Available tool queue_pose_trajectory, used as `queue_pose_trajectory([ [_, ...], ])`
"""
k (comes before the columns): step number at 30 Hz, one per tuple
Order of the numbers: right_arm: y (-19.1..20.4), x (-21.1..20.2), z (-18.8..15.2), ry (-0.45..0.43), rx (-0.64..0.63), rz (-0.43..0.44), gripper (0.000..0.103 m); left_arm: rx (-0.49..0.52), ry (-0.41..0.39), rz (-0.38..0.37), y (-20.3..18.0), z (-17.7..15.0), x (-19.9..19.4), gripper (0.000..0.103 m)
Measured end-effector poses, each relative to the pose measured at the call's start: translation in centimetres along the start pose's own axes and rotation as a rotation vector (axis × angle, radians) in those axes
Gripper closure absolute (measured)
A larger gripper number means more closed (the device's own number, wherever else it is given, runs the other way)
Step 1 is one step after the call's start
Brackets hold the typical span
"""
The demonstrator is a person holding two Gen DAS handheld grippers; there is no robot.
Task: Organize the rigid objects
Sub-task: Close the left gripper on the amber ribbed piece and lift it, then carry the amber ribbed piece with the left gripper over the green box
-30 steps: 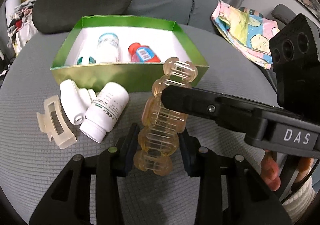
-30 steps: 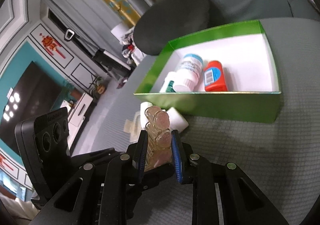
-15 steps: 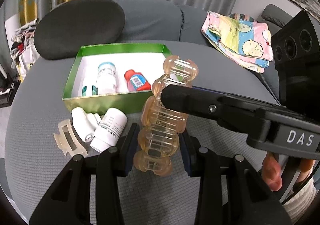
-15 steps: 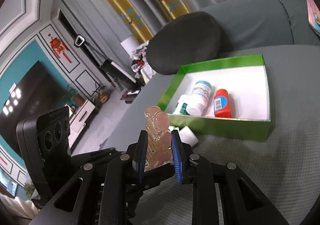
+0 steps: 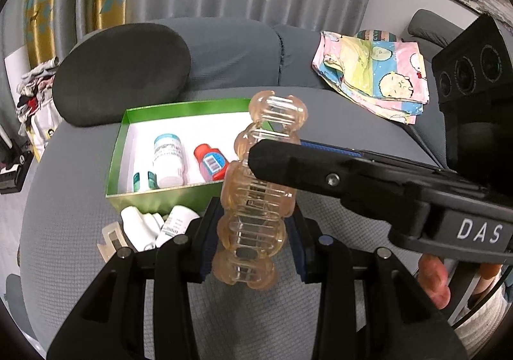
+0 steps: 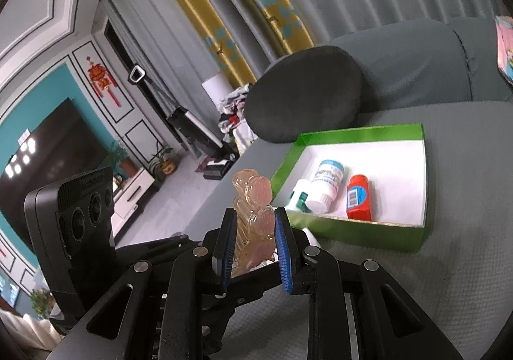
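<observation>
Small clip (image 5: 110, 239): lies on the grey sofa (image 5: 64, 199), far left, beside two white bottles (image 5: 160, 227).
Green box (image 5: 154, 196): behind them, holding a white bottle (image 5: 168, 159), a red bottle (image 5: 211, 164) and a small teal-and-white item (image 5: 141, 180).
Left gripper (image 5: 253, 244): pinching the lower part of the amber hair clip (image 5: 256, 199), held upright above the seat, in front of the box.
Right gripper (image 6: 253, 241): clamped on the same hair clip higher up, crossing from the right.
Patterned cloth (image 5: 372, 84): on the sofa, far right.

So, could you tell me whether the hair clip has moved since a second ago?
Yes. The hair clip, held by both grippers, has gone up: the green box now looks smaller and farther below it.
</observation>
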State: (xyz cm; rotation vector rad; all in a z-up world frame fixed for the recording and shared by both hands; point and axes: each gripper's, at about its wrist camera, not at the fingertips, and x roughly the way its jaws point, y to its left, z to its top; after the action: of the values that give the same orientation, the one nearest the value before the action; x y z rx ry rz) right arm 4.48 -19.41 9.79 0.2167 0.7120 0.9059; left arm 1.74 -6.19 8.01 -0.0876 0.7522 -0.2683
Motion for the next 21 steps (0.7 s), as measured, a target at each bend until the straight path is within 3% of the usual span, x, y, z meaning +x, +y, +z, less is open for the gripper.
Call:
queue_pose_trajectory([
  [21, -1.4, -0.1, 2.8, -0.044, -0.011, -0.024, 0.078, 0.017, -0.021, -0.016, 0.0, 3.3, 1.5, 0.066],
])
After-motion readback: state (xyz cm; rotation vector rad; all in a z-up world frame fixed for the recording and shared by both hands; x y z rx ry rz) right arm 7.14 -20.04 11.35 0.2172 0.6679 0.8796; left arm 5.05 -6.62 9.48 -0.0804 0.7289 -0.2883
